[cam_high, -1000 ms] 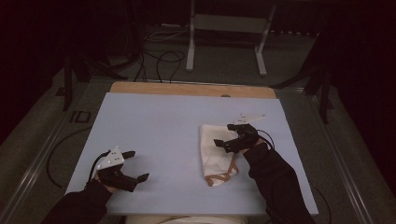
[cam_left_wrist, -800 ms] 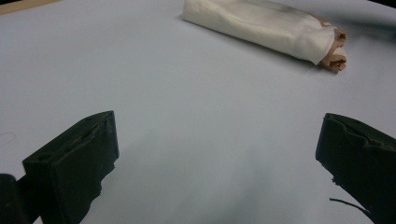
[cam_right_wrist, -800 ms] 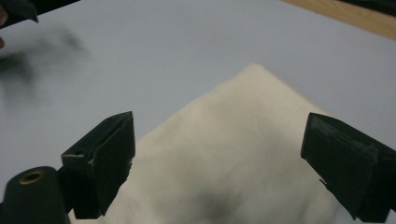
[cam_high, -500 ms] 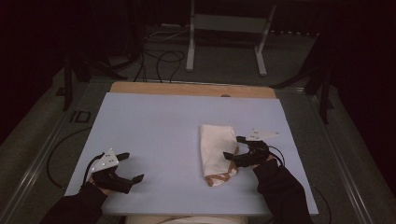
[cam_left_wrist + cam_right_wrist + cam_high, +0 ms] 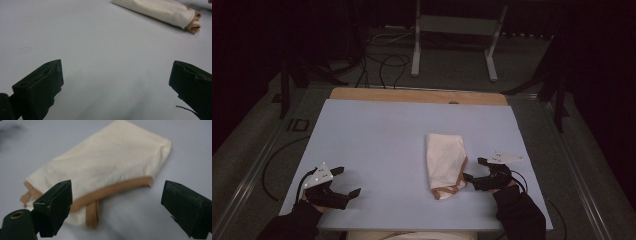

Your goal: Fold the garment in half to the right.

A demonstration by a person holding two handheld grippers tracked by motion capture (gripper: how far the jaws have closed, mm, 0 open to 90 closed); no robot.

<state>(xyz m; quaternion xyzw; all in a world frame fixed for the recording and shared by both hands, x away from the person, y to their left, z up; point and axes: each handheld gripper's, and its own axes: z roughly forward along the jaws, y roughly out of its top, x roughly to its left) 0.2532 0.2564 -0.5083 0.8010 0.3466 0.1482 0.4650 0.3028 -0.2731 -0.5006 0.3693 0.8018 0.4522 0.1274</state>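
Pale blue table point(image 5: 377, 145): folded cream cloth point(image 5: 445, 161) right of centre. Right gripper point(image 5: 473, 171) just beside cloth, jaws open, empty. Left gripper point(image 5: 347, 182) well apart, jaws open.

So there's a cream folded cloth point(image 5: 445, 162) with tan trim, lying flat on the right half of the pale blue table point(image 5: 372, 145). Its trimmed end points toward the person, and a short tan strap point(image 5: 92, 216) pokes out from that edge.
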